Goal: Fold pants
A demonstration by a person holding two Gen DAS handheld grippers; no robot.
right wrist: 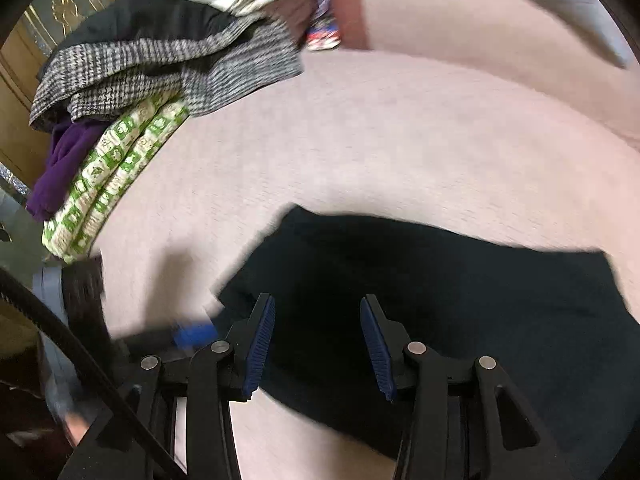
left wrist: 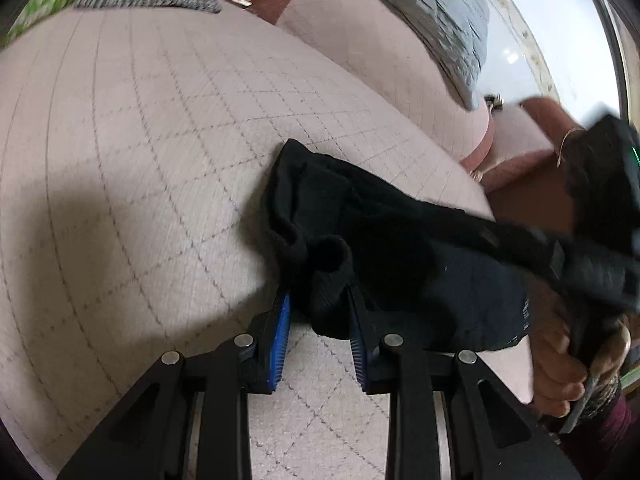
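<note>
The black pants [left wrist: 400,248] lie bunched on a pale pink quilted cushion [left wrist: 140,140]. My left gripper [left wrist: 318,300] has its jaws apart, with a rolled edge of the pants sitting between the blue pads [left wrist: 280,332]; the pads do not press the cloth. In the right wrist view the pants [right wrist: 460,300] lie flat and dark below my right gripper [right wrist: 318,304], which is open and empty just above them. The right gripper's body and the hand that holds it show blurred at the right edge of the left wrist view [left wrist: 592,272].
A pile of clothes sits at the cushion's far left: a grey houndstooth garment [right wrist: 168,68], a green-and-cream patterned cloth [right wrist: 116,176] and a purple cloth [right wrist: 60,168]. A grey pillow [left wrist: 432,12] leans on the sofa back. A wooden door [right wrist: 24,80] stands behind.
</note>
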